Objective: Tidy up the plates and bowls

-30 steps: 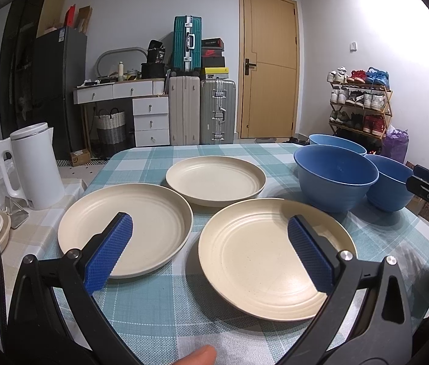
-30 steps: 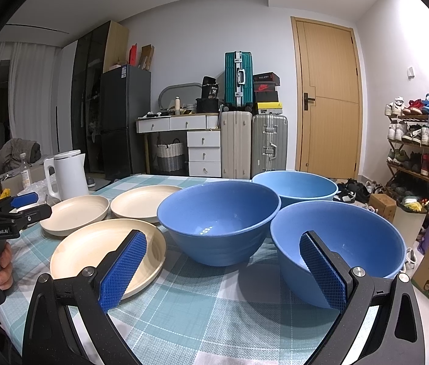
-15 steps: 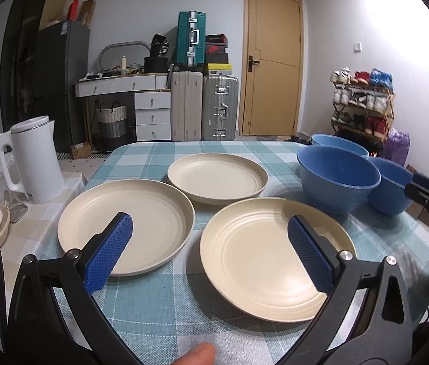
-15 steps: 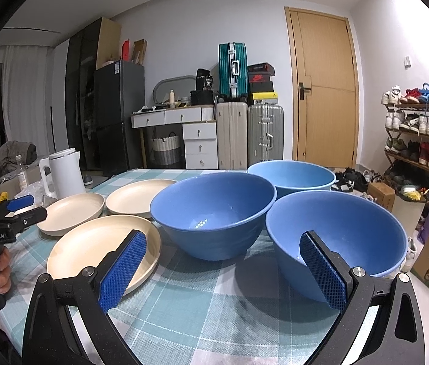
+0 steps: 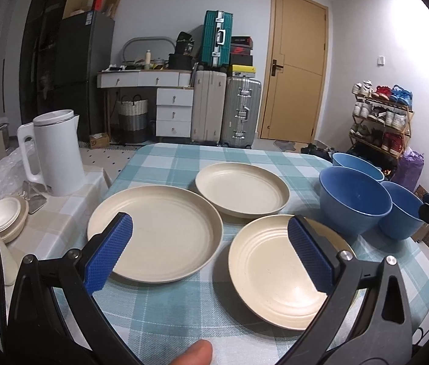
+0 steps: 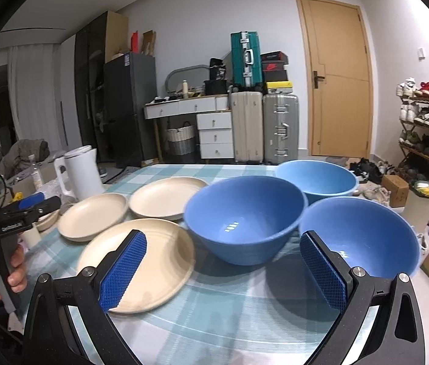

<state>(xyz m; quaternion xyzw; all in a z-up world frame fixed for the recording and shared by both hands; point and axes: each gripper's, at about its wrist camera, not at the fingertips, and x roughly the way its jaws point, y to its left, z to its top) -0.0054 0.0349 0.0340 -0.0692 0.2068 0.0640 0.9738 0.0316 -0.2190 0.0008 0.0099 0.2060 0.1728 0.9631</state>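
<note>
Left tongs (image 5: 210,255): spread wide, holding nothing, above the near edge of the table (image 5: 184,158), between two cream plates.
Right tongs (image 6: 222,270): also spread wide and empty, in front of the blue bowls.
Left plate (image 5: 156,237): lies flat on the checked cloth, just beside the near plate.
Near plate (image 5: 272,273): lies flat, close to the right finger of the left tongs.
Far plate (image 5: 241,190): lies flat behind the other two.
Middle bowl (image 6: 245,216): stands upright, right of the plates.
Right bowl (image 6: 363,237): upright, close to the middle bowl; I cannot tell if they touch.
Back bowl (image 6: 317,179): lighter blue, behind both.
Kettle (image 5: 55,152): white, on a lower surface left of the table.
</note>
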